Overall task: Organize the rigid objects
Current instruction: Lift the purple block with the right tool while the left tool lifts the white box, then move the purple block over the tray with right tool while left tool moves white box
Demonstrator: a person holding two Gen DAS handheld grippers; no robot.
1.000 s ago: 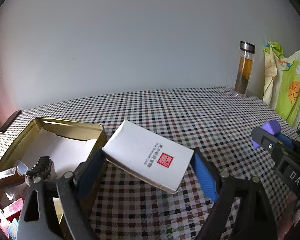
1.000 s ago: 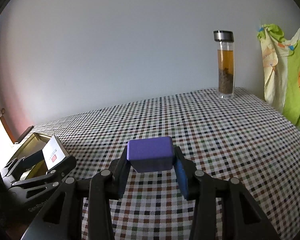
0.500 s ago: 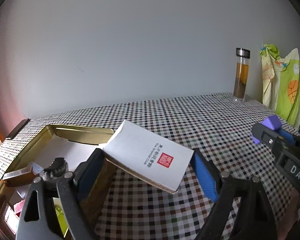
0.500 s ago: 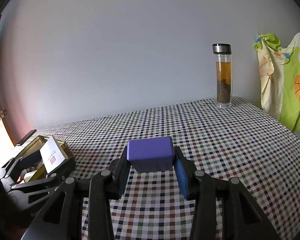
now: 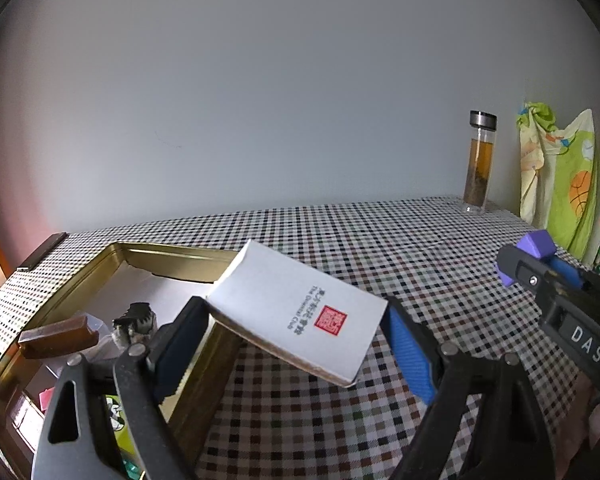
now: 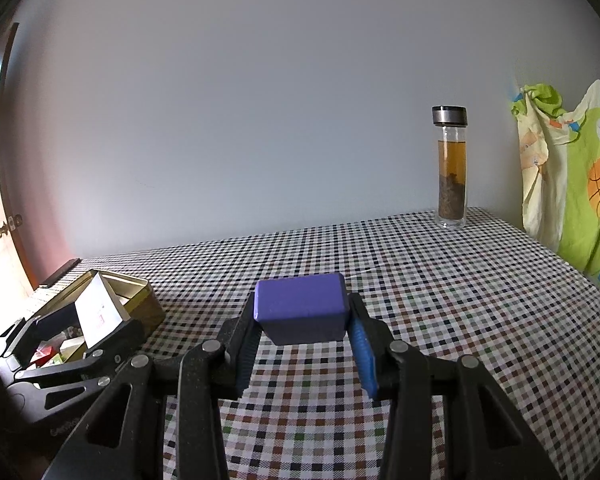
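Note:
My left gripper (image 5: pixel 296 340) is shut on a white box (image 5: pixel 296 312) with a red seal, held tilted above the right rim of an open gold tin (image 5: pixel 100 276). The tin holds several small items, among them a brown bar (image 5: pixel 56 336) and a dark toothed piece (image 5: pixel 136 320). My right gripper (image 6: pixel 304 328) is shut on a purple block (image 6: pixel 302 306) and holds it above the checkered table (image 6: pixel 420 288). The right gripper and its block (image 5: pixel 534 244) also show at the right of the left wrist view. The left gripper with the white box (image 6: pixel 96 314) shows at the left of the right wrist view, over the tin (image 6: pixel 140 304).
A glass bottle of tea (image 6: pixel 452 168) with a metal cap stands at the table's far right by the wall. A green and yellow cloth (image 6: pixel 568 184) hangs past the right edge. A dark flat object (image 5: pixel 40 250) lies at the far left corner.
Both grippers have risen and drawn back a little, each keeping its object. More of the tin's inside now shows in the left wrist view.

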